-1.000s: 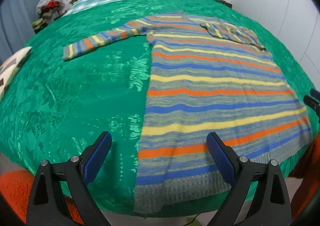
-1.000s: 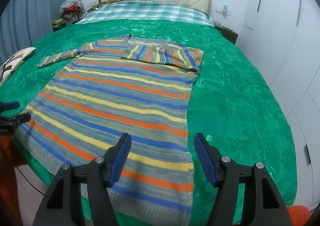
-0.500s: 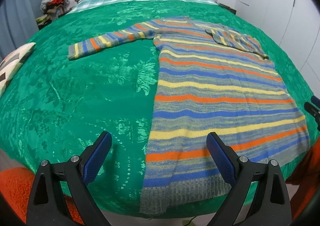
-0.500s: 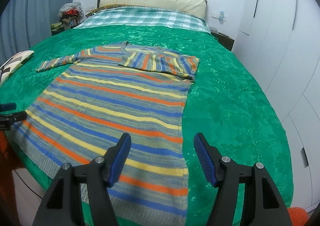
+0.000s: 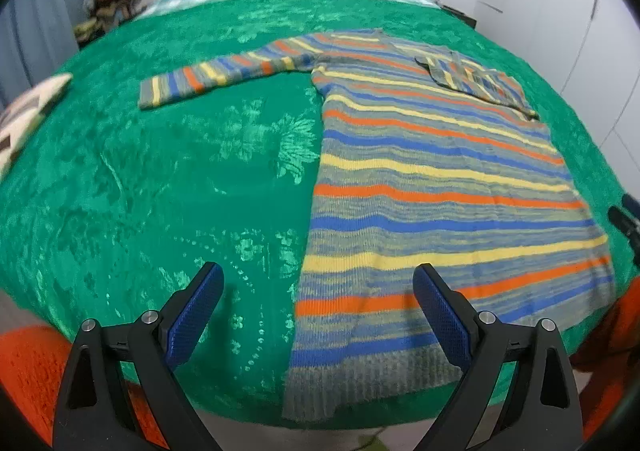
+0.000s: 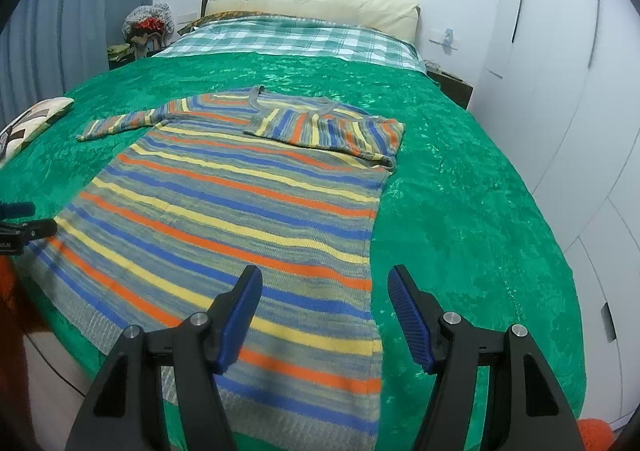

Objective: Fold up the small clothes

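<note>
Striped sweater (image 5: 432,187) flat on bed (image 5: 160,179), near foot edge.
Left gripper (image 5: 316,303) and right gripper (image 6: 324,315) both agape, holding nothing, above hem.

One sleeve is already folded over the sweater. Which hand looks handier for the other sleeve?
Probably the left gripper: the stretched-out sleeve lies on its side of the striped sweater; the right gripper hovers by the opposite edge.
</note>
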Demonstrator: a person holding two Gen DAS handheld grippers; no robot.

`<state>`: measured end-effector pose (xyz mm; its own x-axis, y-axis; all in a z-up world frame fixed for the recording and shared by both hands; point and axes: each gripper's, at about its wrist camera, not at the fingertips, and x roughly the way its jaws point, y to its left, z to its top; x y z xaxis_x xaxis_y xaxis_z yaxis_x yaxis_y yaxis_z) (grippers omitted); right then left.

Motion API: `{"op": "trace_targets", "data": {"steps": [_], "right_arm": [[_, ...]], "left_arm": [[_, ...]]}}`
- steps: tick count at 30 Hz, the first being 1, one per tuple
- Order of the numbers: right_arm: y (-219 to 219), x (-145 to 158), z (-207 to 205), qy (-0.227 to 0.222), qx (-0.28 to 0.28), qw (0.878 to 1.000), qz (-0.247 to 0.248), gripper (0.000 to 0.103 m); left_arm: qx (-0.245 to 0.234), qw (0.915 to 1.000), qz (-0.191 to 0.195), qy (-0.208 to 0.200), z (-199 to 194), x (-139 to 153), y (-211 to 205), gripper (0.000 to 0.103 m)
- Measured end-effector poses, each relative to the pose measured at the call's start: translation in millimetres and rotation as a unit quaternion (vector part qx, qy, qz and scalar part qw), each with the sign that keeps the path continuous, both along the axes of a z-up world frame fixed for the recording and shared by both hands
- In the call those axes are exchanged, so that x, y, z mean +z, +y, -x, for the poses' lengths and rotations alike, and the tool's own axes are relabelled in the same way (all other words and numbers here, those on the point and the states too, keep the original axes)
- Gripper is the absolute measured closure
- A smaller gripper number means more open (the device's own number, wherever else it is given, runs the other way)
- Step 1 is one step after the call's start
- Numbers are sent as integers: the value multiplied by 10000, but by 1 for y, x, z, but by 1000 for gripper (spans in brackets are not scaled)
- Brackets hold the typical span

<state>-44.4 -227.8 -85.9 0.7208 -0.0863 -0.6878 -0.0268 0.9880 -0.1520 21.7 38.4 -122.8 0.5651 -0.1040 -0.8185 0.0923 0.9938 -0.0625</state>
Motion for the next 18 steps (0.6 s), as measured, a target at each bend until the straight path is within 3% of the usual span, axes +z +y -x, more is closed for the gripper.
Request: {"op": "trace_targets", "data": {"steps": [5,7,11,14,18], "right_arm": [[-2,2,0,-44,-22,10000,-59,38],[-3,2,-1,-34,-26,9999,-98,37],[-7,2,-2,-19,-26,9998,-211,37],[-10,1,-3,10,-26,9996,-290,37],[-12,-5,-7,137,-40,9993,-349,37]], "left_arm": [[405,9933,1028,352,-26,19,38,7],[692,9853,1509,399,-47,29,67,6],[1407,9680,2022,483,-95,33,130,6],[1868,9625,1884,574,-137,24,165,6],[2215,9626,1331,813,-195,4,189,6]]}}
